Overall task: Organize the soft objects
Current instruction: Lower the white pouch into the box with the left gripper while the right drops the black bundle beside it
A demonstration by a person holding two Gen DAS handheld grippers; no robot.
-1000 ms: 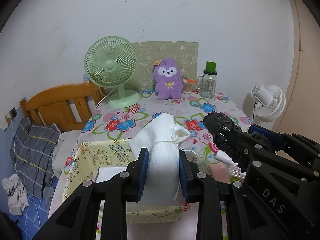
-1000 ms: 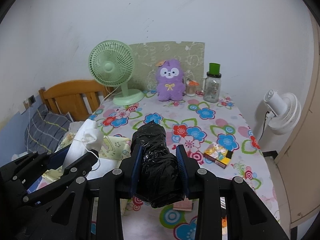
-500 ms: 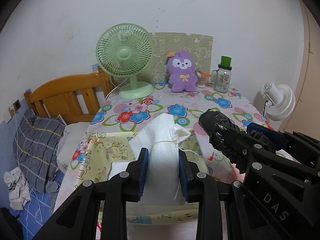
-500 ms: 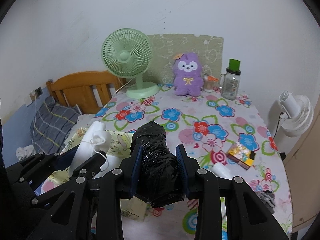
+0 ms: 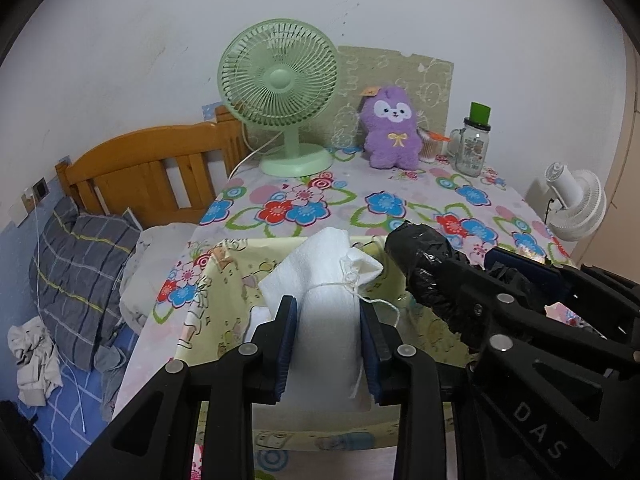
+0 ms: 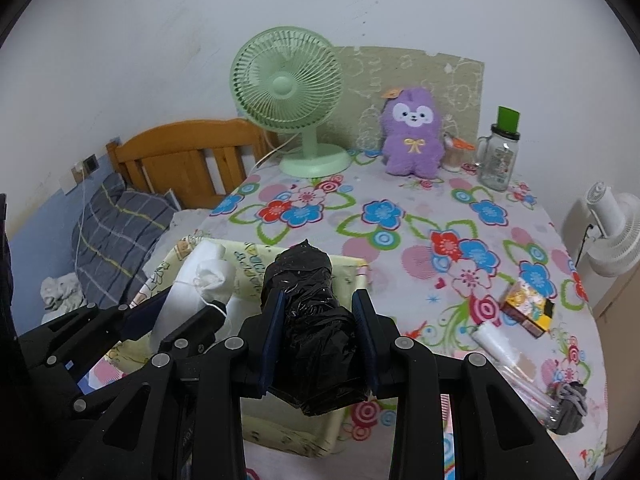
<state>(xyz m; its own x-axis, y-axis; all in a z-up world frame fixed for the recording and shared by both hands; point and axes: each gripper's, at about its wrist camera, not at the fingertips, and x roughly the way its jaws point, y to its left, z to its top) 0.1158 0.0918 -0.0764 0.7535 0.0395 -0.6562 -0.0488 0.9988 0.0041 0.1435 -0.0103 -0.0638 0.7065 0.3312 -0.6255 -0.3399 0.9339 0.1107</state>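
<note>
- Left hand-held gripper (image 5: 327, 338) angled downward, jaws opening, blue pads still against a white cloth bundle (image 5: 326, 280) tied with thin string.
- Right hand-held gripper (image 6: 318, 342) alongside, also tilted down, pinching a crinkled black plastic-wrapped roll (image 6: 308, 308).
- Both bundles held over a pale yellow fabric box (image 6: 288, 432) with cartoon print, at the near left edge of the surface (image 6: 420, 220).
- Glossy floral cloth covering the surface; green fan (image 5: 278, 80), fuzzy purple plush toy (image 5: 392, 128) and glass jar (image 5: 474, 146) at the far end by the white wall.
- Wooden bed headboard (image 5: 140, 172) at left.
</note>
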